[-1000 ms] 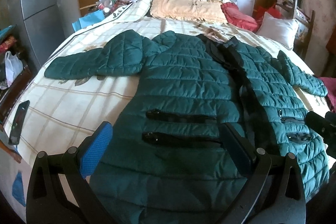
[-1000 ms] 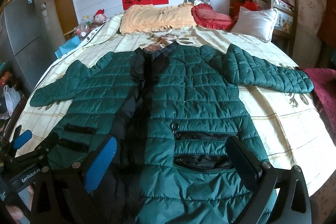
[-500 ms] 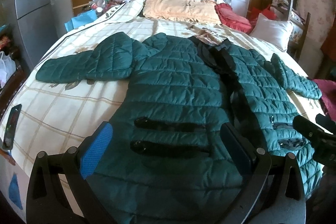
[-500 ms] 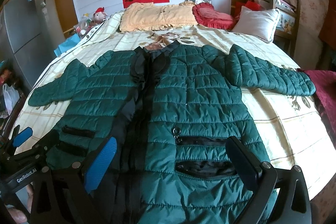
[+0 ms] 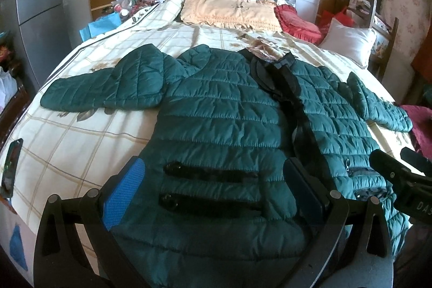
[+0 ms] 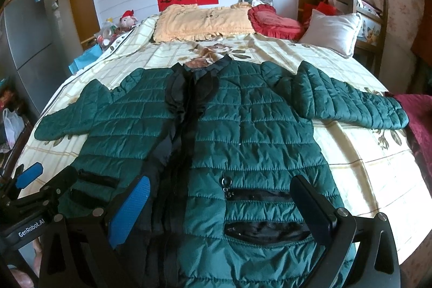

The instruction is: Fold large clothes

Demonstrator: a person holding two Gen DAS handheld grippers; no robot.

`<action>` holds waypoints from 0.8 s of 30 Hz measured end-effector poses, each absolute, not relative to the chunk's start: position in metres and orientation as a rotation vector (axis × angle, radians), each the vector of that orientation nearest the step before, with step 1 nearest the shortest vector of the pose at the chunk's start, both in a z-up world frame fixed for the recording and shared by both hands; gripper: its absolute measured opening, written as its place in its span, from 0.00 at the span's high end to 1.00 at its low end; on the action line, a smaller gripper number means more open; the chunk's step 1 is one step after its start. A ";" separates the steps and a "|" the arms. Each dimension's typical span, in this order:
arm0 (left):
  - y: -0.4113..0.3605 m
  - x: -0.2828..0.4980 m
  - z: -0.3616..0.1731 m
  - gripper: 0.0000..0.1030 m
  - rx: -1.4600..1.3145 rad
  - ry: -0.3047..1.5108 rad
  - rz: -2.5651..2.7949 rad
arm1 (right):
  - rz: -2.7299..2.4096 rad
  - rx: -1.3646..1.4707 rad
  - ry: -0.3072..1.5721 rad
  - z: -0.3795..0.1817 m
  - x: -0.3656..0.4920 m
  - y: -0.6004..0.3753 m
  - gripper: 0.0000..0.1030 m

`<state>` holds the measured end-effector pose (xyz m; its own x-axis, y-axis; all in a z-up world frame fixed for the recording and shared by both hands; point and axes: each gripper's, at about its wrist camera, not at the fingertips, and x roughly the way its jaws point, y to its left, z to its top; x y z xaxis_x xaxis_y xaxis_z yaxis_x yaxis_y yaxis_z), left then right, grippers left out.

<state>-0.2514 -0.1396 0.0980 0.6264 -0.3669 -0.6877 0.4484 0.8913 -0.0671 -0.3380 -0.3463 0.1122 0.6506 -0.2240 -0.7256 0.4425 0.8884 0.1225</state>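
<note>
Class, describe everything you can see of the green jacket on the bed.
The jacket is dark green, quilted and puffy, with a slight sheen. It lies flat, front up, on the bed, sleeves spread sideways, collar toward the pillows. Its front is open, showing dark lining. Black zip pockets sit near the hem. Neither gripper holds it.

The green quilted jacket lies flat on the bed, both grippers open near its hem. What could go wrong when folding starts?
1. The puffy green quilted jacket may slip from the jaws.
2. Its front is open; a pinch by the left gripper or right gripper may lift one layer only.
3. The spread sleeves may drag and bunch.
</note>
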 end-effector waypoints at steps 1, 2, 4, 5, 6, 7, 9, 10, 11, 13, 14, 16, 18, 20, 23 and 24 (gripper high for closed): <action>-0.140 -0.251 0.098 0.00 0.114 0.764 -0.468 | -0.382 0.303 0.770 0.113 -0.336 -0.347 0.00; -0.140 -0.250 0.098 0.00 0.114 0.767 -0.468 | -0.380 0.303 0.764 0.113 -0.335 -0.346 0.00; -0.142 -0.246 0.099 0.00 0.113 0.772 -0.467 | -0.376 0.301 0.759 0.113 -0.331 -0.346 0.00; -0.143 -0.243 0.100 0.00 0.113 0.774 -0.465 | -0.374 0.298 0.760 0.114 -0.329 -0.346 0.00; -0.143 -0.240 0.101 0.00 0.114 0.774 -0.461 | -0.373 0.294 0.760 0.114 -0.327 -0.346 0.00; -0.143 -0.238 0.101 0.00 0.113 0.774 -0.459 | -0.371 0.290 0.760 0.114 -0.325 -0.346 0.00; -0.143 -0.233 0.103 0.00 0.113 0.772 -0.454 | -0.368 0.285 0.764 0.115 -0.320 -0.347 0.00; -0.143 -0.230 0.103 0.00 0.112 0.772 -0.451 | -0.366 0.285 0.764 0.115 -0.318 -0.347 0.00; -0.142 -0.227 0.104 0.00 0.109 0.775 -0.448 | -0.365 0.285 0.765 0.115 -0.316 -0.348 0.00; -0.139 -0.220 0.103 0.00 0.100 0.784 -0.444 | -0.362 0.285 0.767 0.115 -0.310 -0.350 0.00; -0.137 -0.215 0.104 0.00 0.095 0.787 -0.437 | -0.361 0.285 0.768 0.116 -0.306 -0.351 0.00; -0.136 -0.209 0.105 0.00 0.089 0.789 -0.425 | -0.356 0.284 0.769 0.117 -0.299 -0.352 0.00; -0.135 -0.204 0.106 0.00 0.087 0.788 -0.417 | -0.352 0.277 0.772 0.118 -0.292 -0.352 0.00; -0.135 -0.199 0.107 0.00 0.087 0.785 -0.412 | -0.350 0.270 0.775 0.119 -0.286 -0.352 0.00; -0.138 -0.192 0.107 0.00 0.086 0.788 -0.409 | -0.343 0.267 0.779 0.120 -0.276 -0.353 0.00; -0.138 -0.190 0.107 0.00 0.083 0.791 -0.410 | -0.341 0.264 0.780 0.120 -0.273 -0.353 0.00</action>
<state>-0.1900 -0.1382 0.1069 0.6289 -0.3264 -0.7057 0.3879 0.9183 -0.0790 -0.2727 -0.3528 0.1198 0.6610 -0.2011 -0.7230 0.3938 0.9130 0.1061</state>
